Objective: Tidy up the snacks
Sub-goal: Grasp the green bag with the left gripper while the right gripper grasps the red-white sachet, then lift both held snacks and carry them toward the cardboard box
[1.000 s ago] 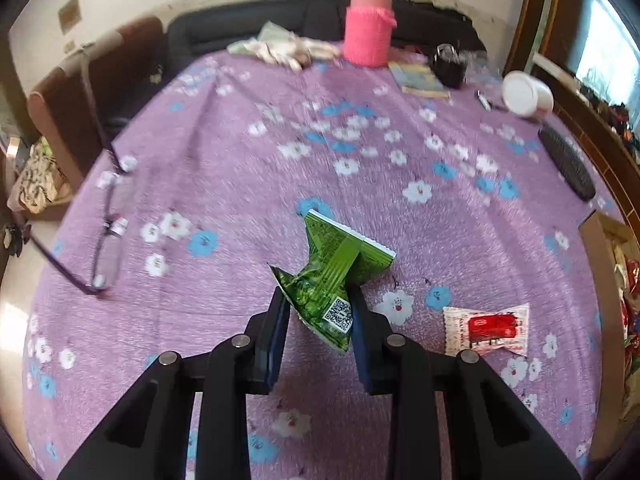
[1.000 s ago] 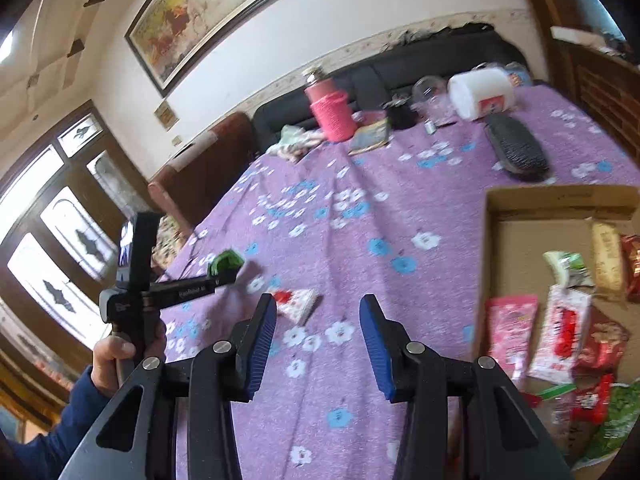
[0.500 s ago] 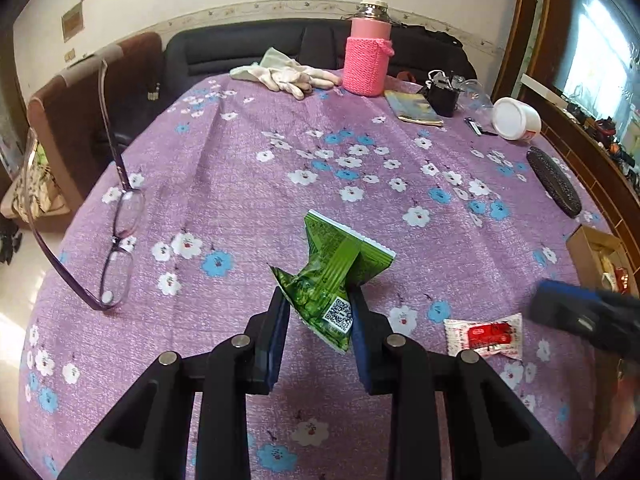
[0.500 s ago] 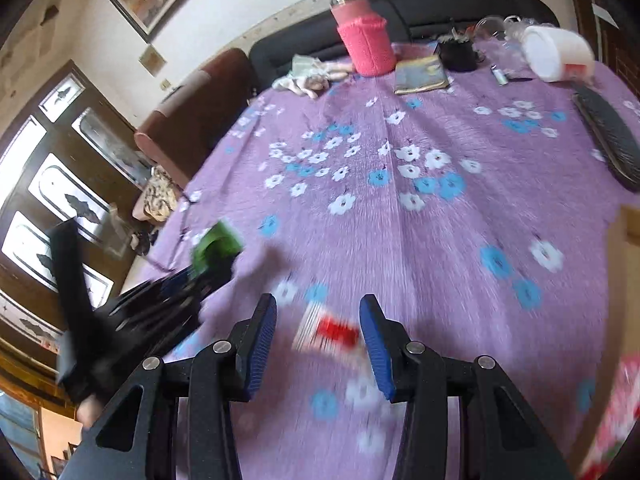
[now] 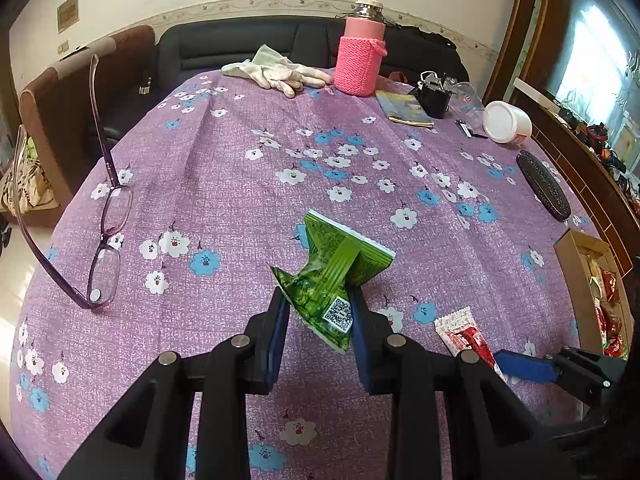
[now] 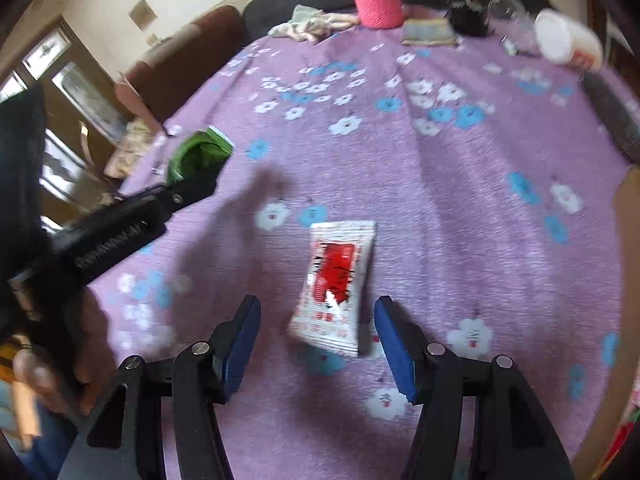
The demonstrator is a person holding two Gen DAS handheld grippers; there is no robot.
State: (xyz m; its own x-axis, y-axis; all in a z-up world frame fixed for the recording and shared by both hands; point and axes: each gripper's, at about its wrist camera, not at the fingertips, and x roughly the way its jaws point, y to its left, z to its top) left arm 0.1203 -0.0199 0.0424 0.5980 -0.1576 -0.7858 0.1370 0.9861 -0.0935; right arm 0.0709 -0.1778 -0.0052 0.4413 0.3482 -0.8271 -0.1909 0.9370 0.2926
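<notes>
the left tool (image 5: 318,320) is clamped narrow on a crumpled green snack packet (image 5: 332,276), held up off the purple flowered cloth (image 5: 240,168) that covers the surface. just right of that packet, a white and red snack packet (image 5: 464,334) lies flat on the cloth. the right tool (image 6: 316,334) hangs over the near end of this white and red packet (image 6: 336,280); its jaws are opening, the packet lies between the blue pads (image 6: 394,348) and neither pad touches it. right of the white and red packet, at the cloth's edge, an open cardboard box (image 5: 576,248) holds more red packets. left of the green packet, a pair of glasses (image 5: 106,240) rests on the cloth. far beyond it stand a pink knitted bottle (image 5: 362,56) and a pair of pale gloves (image 5: 280,72).
</notes>
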